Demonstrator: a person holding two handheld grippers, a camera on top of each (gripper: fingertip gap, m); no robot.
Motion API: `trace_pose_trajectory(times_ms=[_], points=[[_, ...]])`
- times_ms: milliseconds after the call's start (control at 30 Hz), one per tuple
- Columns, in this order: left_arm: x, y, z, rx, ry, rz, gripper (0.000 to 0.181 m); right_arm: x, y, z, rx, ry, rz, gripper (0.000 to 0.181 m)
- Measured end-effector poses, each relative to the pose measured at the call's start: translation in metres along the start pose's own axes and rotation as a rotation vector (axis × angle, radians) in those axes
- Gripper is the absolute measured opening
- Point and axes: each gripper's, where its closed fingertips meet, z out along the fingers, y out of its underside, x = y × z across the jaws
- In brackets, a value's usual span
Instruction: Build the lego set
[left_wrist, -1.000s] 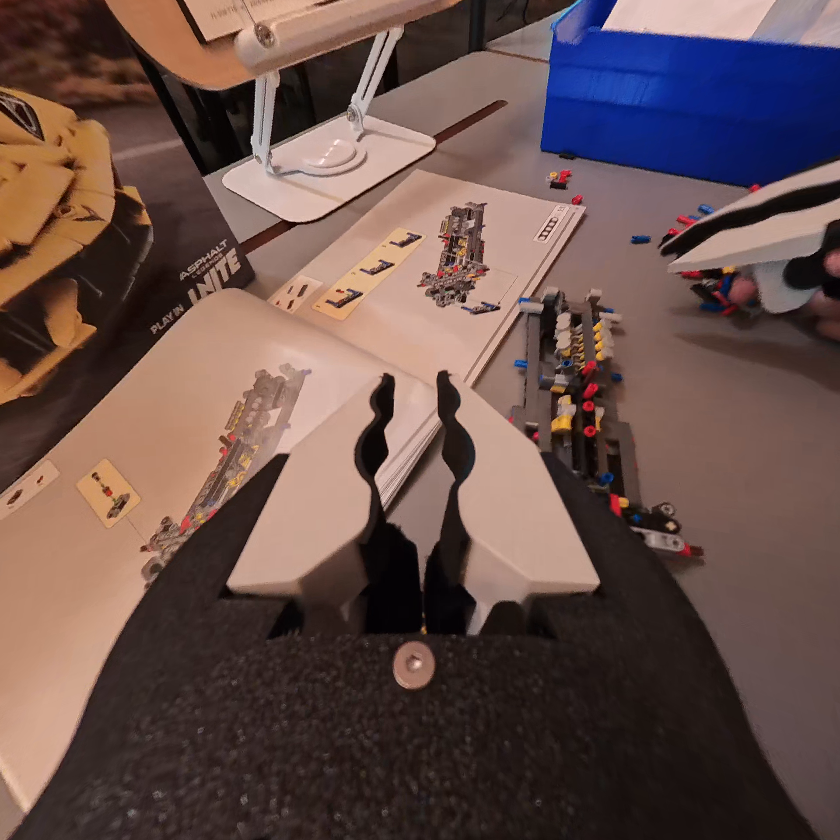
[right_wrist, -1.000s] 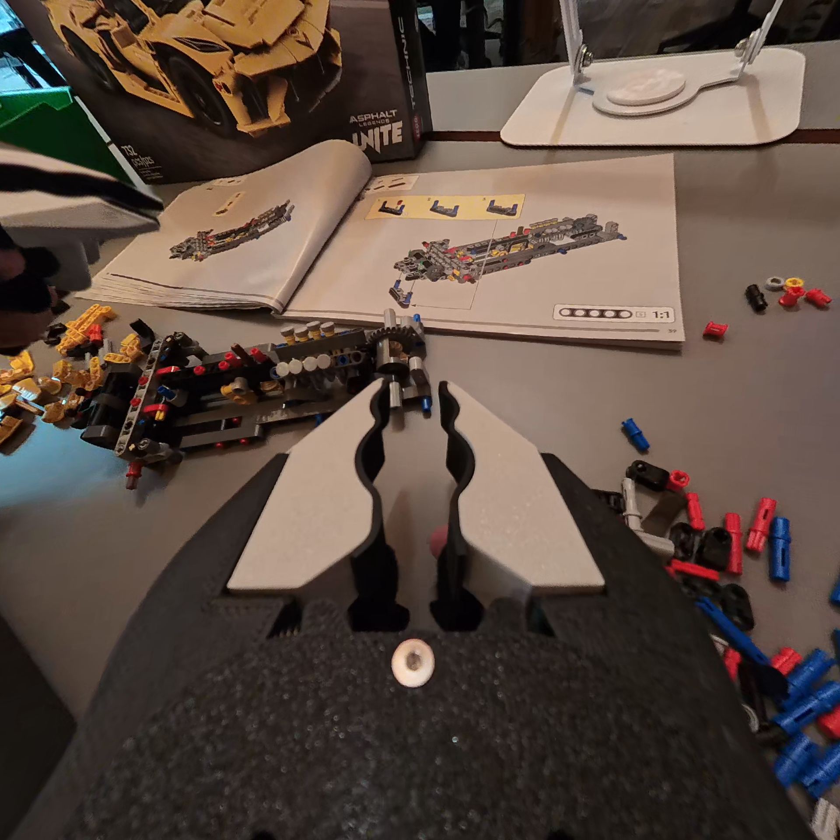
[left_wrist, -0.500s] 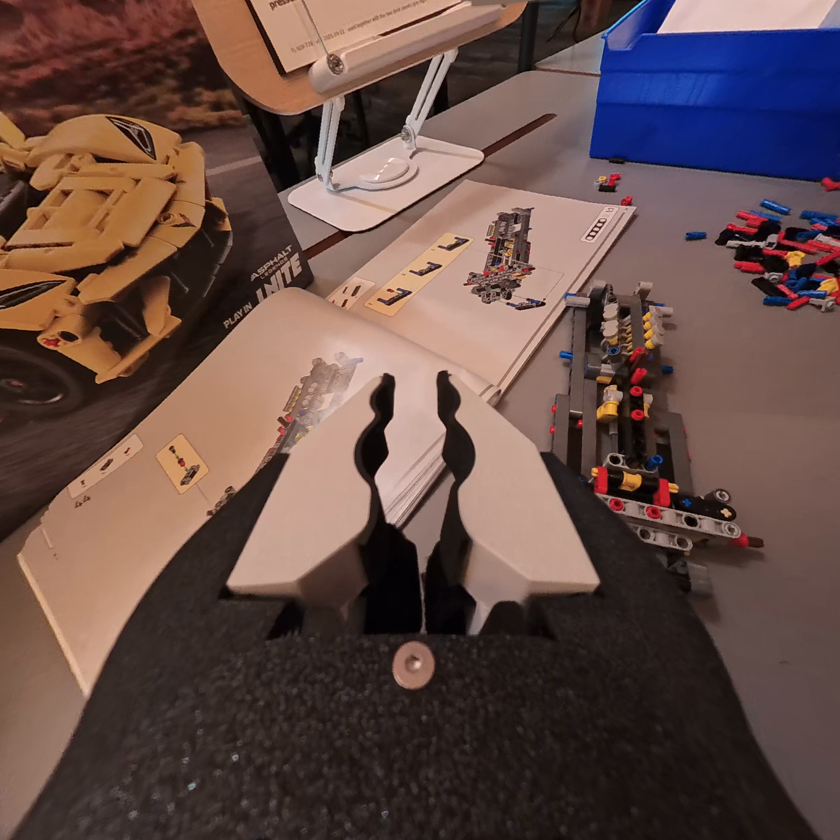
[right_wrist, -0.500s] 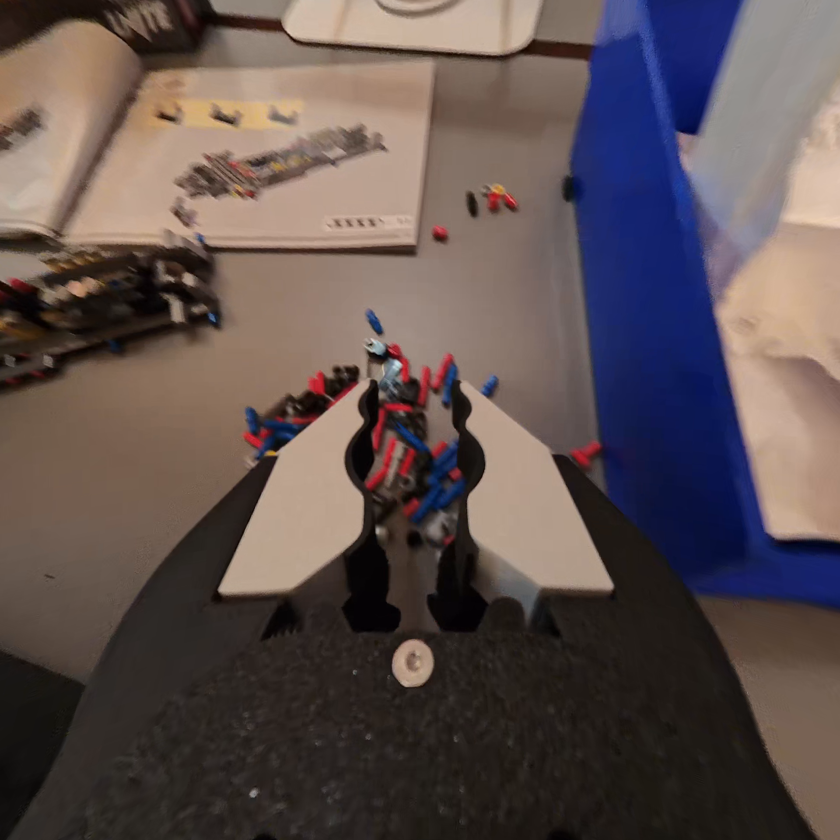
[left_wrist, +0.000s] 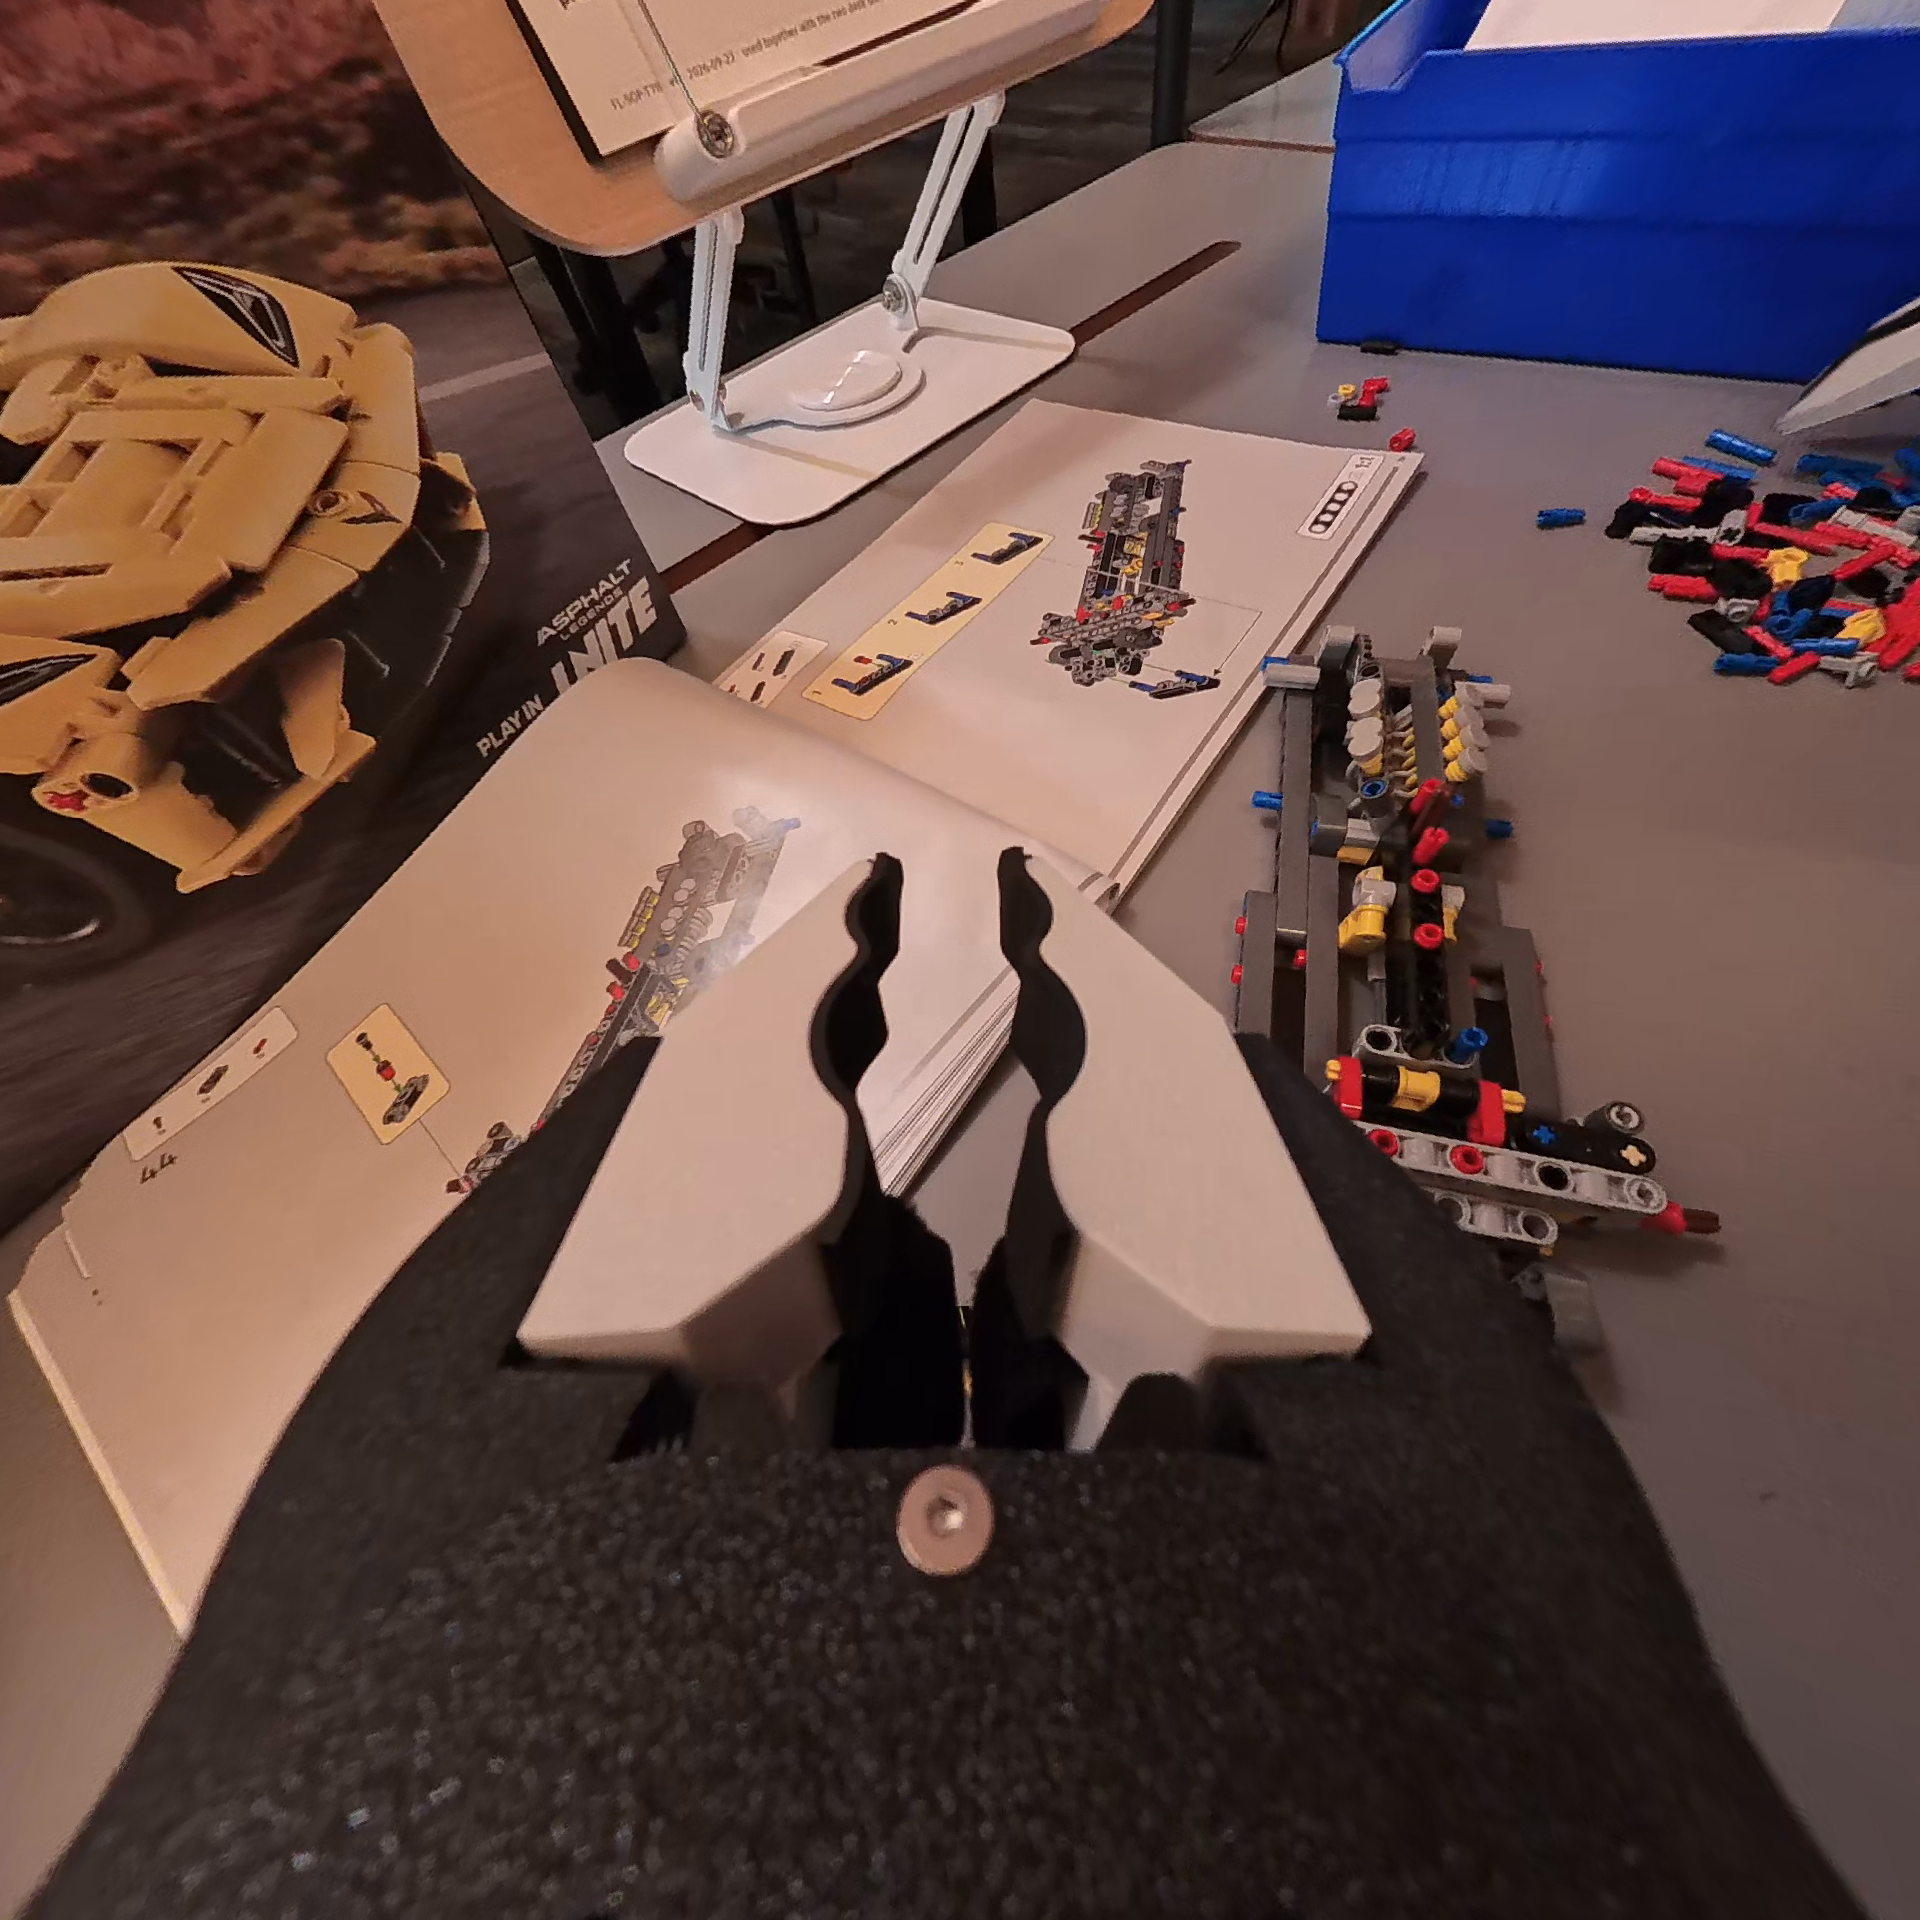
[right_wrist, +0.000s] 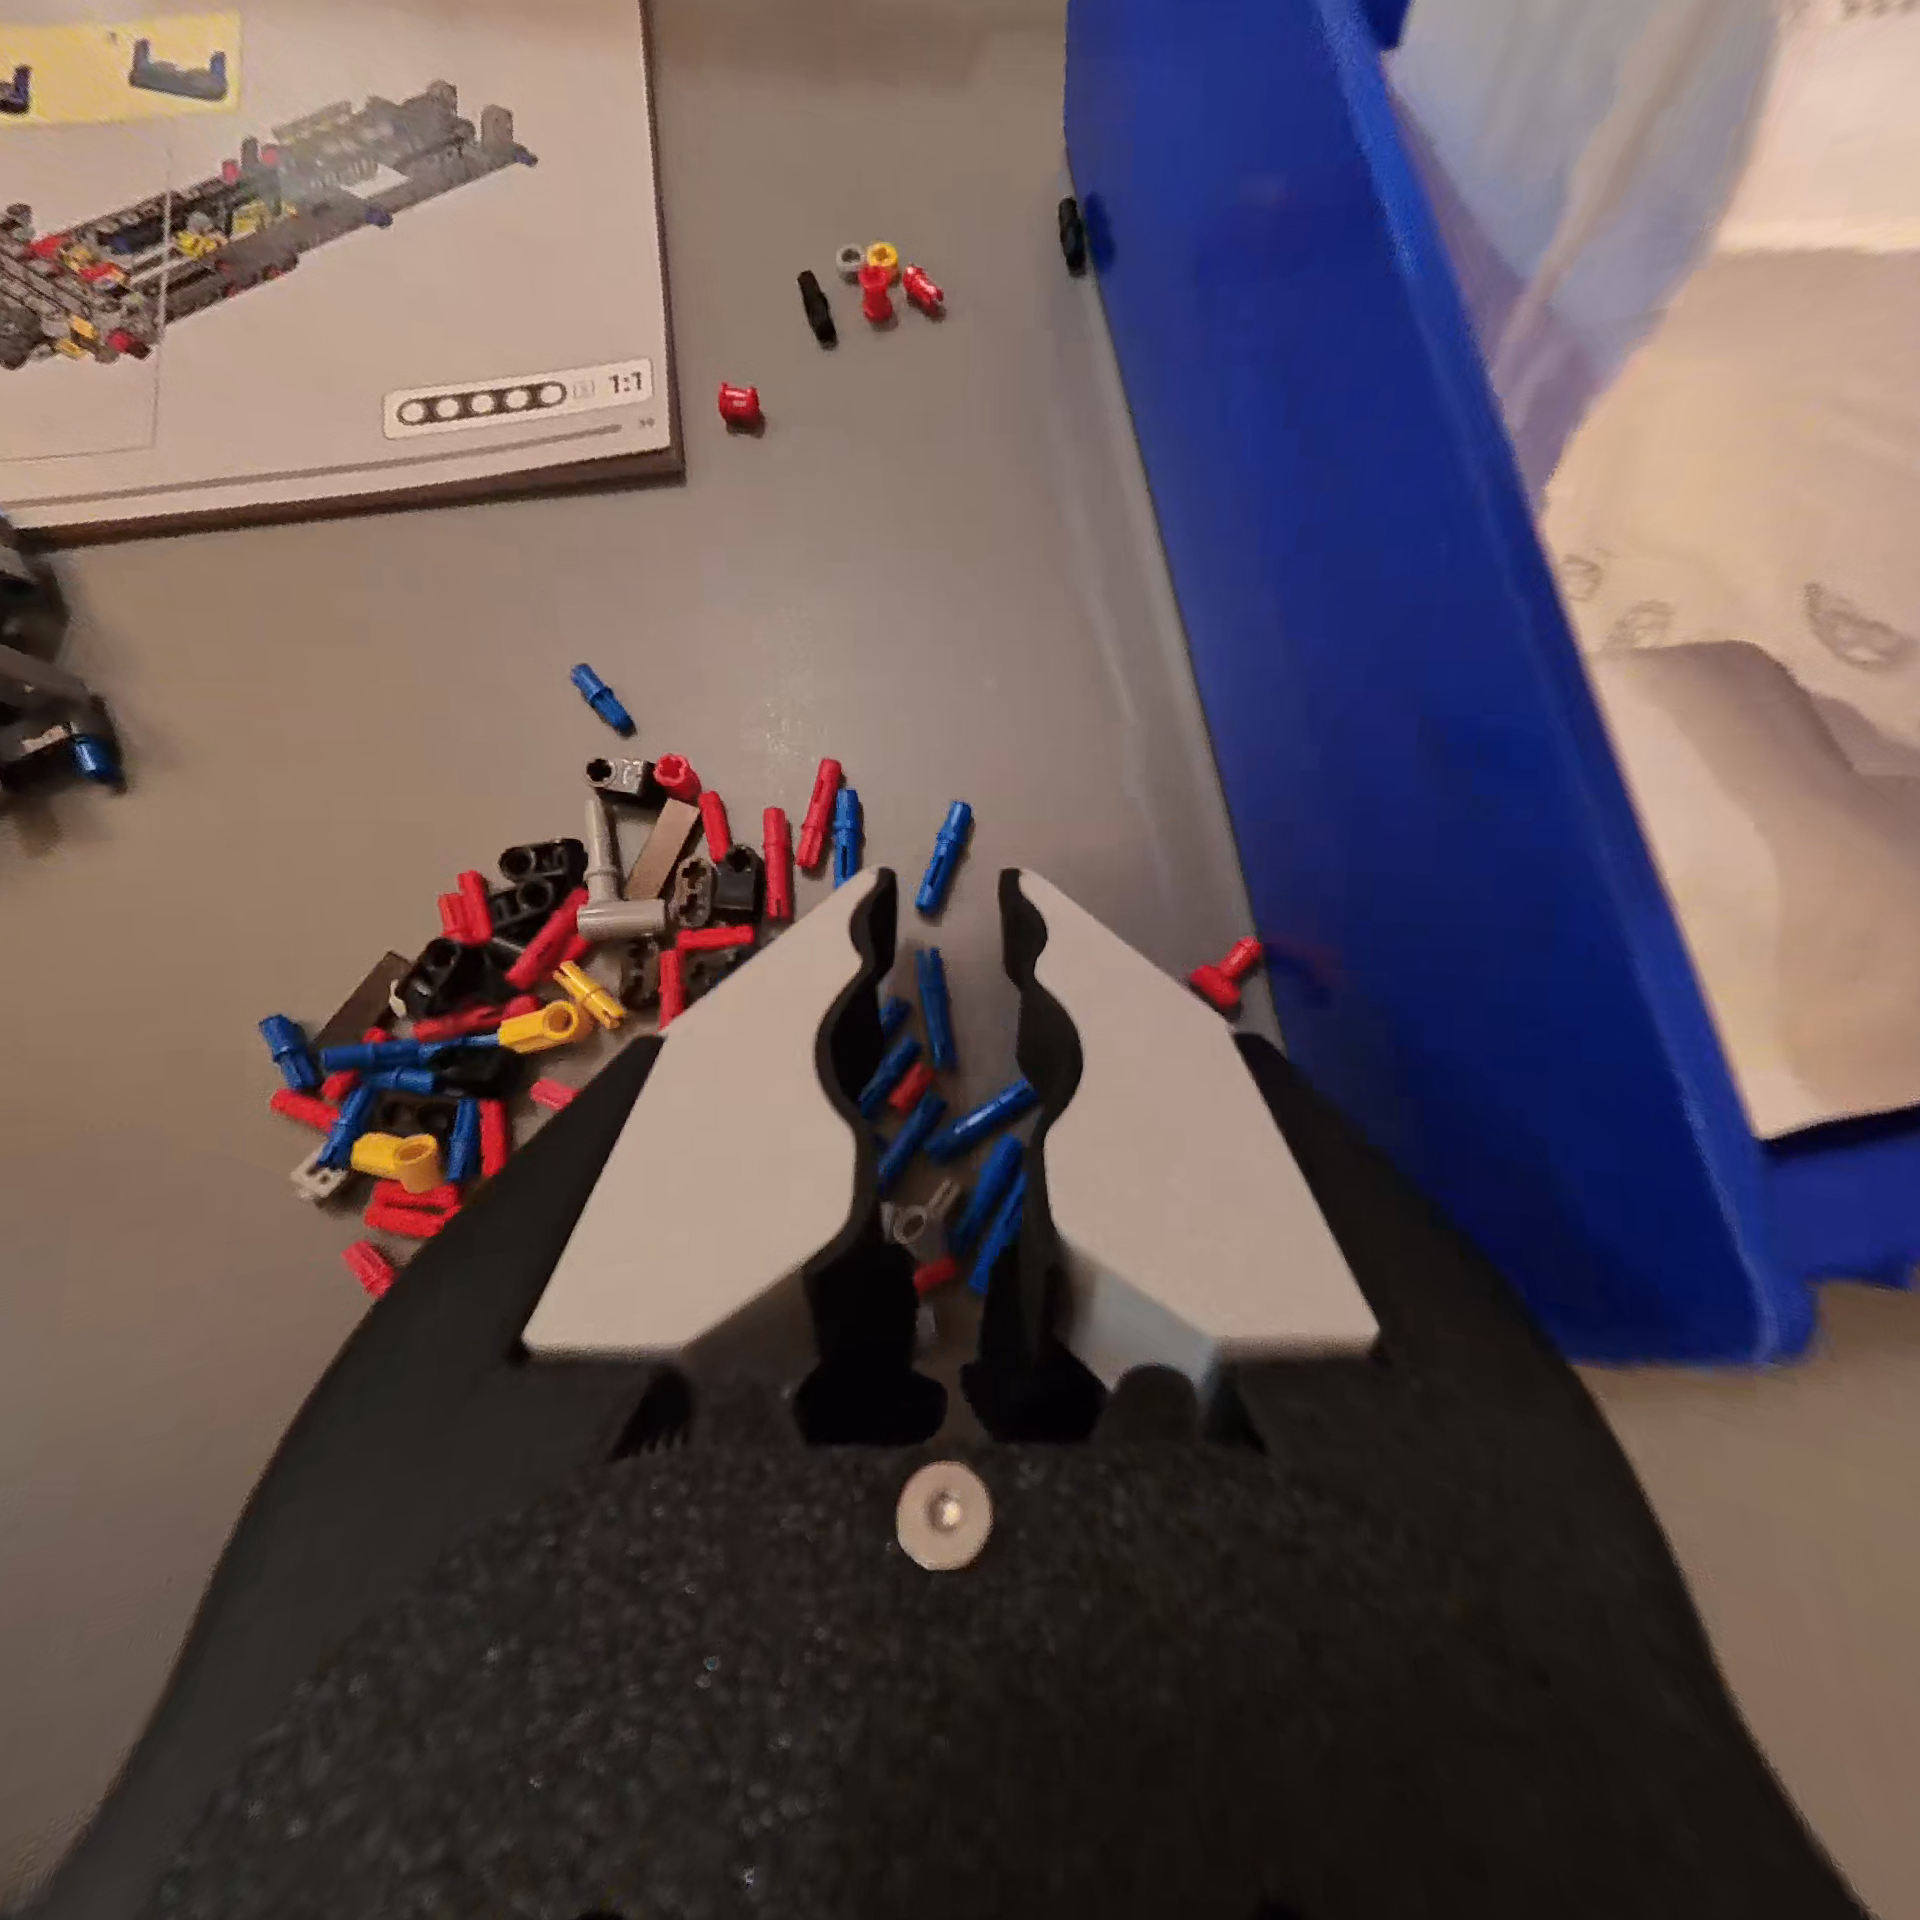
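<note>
Right hand-held gripper (right_wrist: 945, 883) hovering over loose pins (right_wrist: 582, 987), slightly parted, empty.
Left hand-held gripper (left_wrist: 948, 868), likewise parted and empty, facing the manual (left_wrist: 1039, 644); chassis (left_wrist: 1403, 935) lying just right.

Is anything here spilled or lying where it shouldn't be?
Nothing looks damaged. The small pieces lie in a loose heap on the grey table, not sorted, and one red pin sits apart against the blue bin. A few more strays lie beside the instruction booklet.

A long grey-and-black chassis assembly (left_wrist: 1397, 966) lies flat beside the open instruction booklet (left_wrist: 1039, 665), apart from a loose pile of red, blue and black pins (right_wrist: 540, 997).
</note>
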Motion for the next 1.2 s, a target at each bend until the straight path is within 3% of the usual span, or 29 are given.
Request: trace_pose_trajectory(times_ms=[133,200,333,433,533,633,733,900,967,1067,1100,1200], points=[[0.001,0.001,0.000,-0.003,0.004,0.001,0.018,-0.002,0.003,0.011,-0.040,-0.010,-0.003,0.017],[0.001,0.001,0.000,-0.004,0.003,0.005,0.017,-0.002,0.006,0.014,-0.062,-0.003,-0.018,0.005],[0.000,0.001,0.000,-0.002,-0.001,0.007,0.017,-0.014,-0.001,0.008,-0.042,-0.040,-0.062,0.003],[-0.001,0.000,0.000,0.001,-0.005,0.005,0.017,-0.092,-0.016,-0.020,0.055,-0.386,-0.173,0.003],[0.000,0.000,0.000,0.004,-0.005,0.005,0.017,-0.179,0.011,-0.049,0.047,-0.708,-0.441,0.003],[0.001,0.000,0.000,0.001,-0.004,0.011,0.017,-0.211,0.045,-0.045,-0.037,-0.745,-0.599,0.003],[0.001,-0.001,0.000,0.006,-0.003,0.010,0.017,-0.216,0.057,-0.039,-0.073,-0.743,-0.631,0.004],[0.002,0.000,0.000,0.003,0.003,0.008,0.017,-0.199,0.042,-0.040,-0.034,-0.714,-0.561,0.016],[0.003,0.000,0.000,0.003,0.005,0.010,0.017,-0.155,0.011,-0.031,0.065,-0.540,-0.478,0.015],[0.003,0.000,0.000,0.004,0.008,0.007,0.017,-0.055,-0.021,-0.011,0.113,-0.150,-0.284,0.015],[0.003,0.000,0.000,0.003,0.006,0.008,0.017,-0.035,-0.021,-0.007,0.102,-0.089,-0.244,0.017],[0.002,0.001,0.001,0.000,0.004,0.010,0.017,-0.016,-0.011,0.004,0.051,-0.063,-0.205,0.014]])
